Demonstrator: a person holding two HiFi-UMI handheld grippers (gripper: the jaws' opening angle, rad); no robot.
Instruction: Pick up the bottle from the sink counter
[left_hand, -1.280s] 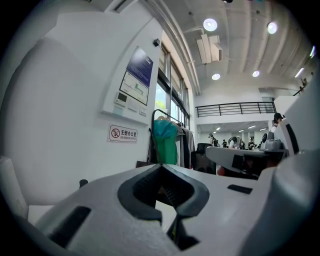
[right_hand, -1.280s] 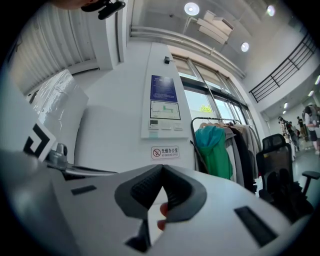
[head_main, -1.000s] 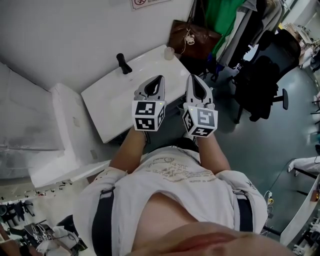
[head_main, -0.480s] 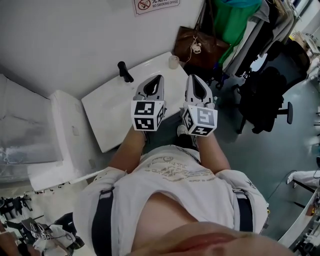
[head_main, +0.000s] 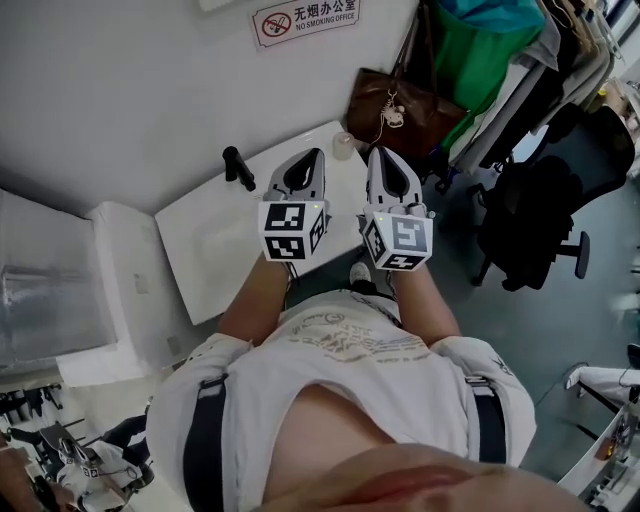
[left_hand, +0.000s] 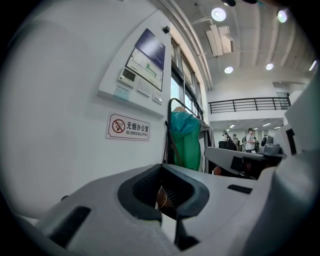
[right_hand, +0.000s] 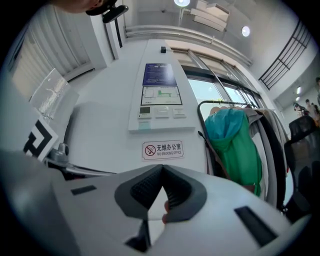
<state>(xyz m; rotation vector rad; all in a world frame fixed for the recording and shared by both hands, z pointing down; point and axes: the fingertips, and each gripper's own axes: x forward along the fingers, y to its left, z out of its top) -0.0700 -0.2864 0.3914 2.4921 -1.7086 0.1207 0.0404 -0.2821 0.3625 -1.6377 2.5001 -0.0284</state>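
A small pale translucent bottle (head_main: 343, 145) stands on the far right corner of the white sink counter (head_main: 215, 250), beside a black faucet (head_main: 235, 166). My left gripper (head_main: 307, 163) and right gripper (head_main: 386, 163) are held side by side above the counter's right end, both pointing at the wall. The bottle shows between their tips, a little beyond them. In the left gripper view the left gripper (left_hand: 167, 192) has its jaws together with nothing held. The right gripper (right_hand: 161, 192) is likewise shut and empty in its own view.
A no-smoking sign (head_main: 305, 20) hangs on the wall above the sink. A brown bag (head_main: 400, 108) and a green garment (head_main: 482, 60) hang right of the counter, with a black office chair (head_main: 545, 210) further right. A white cabinet (head_main: 115, 300) adjoins the sink's left end.
The view has tilted up, bringing the wall sign into sight. Sink and faucet have slid left and down in frame. Both grippers remain side by side and shut.
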